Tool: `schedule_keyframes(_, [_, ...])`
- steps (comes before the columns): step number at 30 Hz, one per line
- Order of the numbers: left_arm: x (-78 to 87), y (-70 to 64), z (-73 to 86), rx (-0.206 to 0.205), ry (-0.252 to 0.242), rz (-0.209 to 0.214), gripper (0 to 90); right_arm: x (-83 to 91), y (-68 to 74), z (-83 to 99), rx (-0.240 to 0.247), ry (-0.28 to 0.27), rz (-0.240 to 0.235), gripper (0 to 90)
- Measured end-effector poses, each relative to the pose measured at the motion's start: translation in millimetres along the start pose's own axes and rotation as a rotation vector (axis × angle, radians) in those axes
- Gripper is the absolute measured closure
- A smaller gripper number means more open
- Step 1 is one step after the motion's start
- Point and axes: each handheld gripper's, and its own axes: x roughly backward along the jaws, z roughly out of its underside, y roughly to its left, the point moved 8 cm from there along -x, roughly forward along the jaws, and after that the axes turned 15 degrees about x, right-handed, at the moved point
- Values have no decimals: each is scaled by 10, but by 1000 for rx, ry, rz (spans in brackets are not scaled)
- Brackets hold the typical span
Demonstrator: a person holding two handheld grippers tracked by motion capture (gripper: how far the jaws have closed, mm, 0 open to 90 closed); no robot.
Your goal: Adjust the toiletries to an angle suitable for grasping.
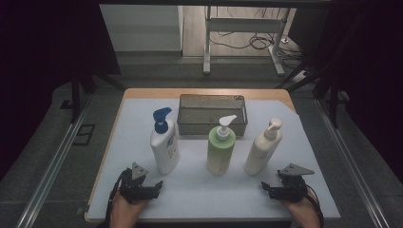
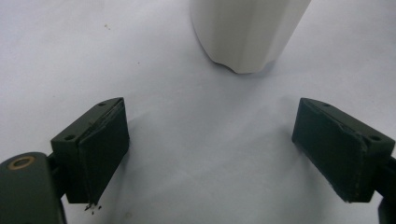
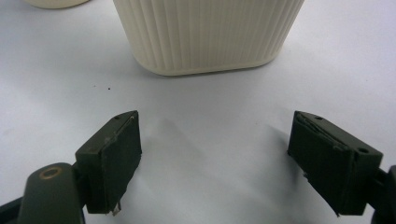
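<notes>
Both grippers sit wide open and empty, left gripper (image 1: pixel 142 187) facing the white bottle (image 1: pixel 164 142), right gripper (image 1: pixel 280 189) facing the cream bottle (image 1: pixel 263 148), and a high, off-centre grab risks toppling these tall pump bottles.

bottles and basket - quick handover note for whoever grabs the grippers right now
Left gripper: open, holds nothing, low over the white mat, just in front of the blue-pump bottle.
Right gripper: open, holds nothing, in front of the cream bottle.
Green bottle stands between those two; all three upright in a row on the mat.
Wire basket sits behind them with nothing in it.
Done: nothing gripped or moved into the basket yet.
Left: probably gripping the bottles, one per gripper.
</notes>
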Motion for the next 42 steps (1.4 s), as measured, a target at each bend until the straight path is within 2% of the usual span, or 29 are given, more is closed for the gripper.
schedule_keyframes(25, [0, 2, 2, 3, 0, 4, 108, -1, 4, -6, 2, -1, -15, 155])
schedule_keyframes(32, [0, 3, 1, 3, 1, 4, 108, 48, -63, 4, -21, 2, 9, 341])
schedule_keyframes(42, [0, 3, 2, 4, 0, 4, 108, 69, -112, -41, -63, -15, -13, 464])
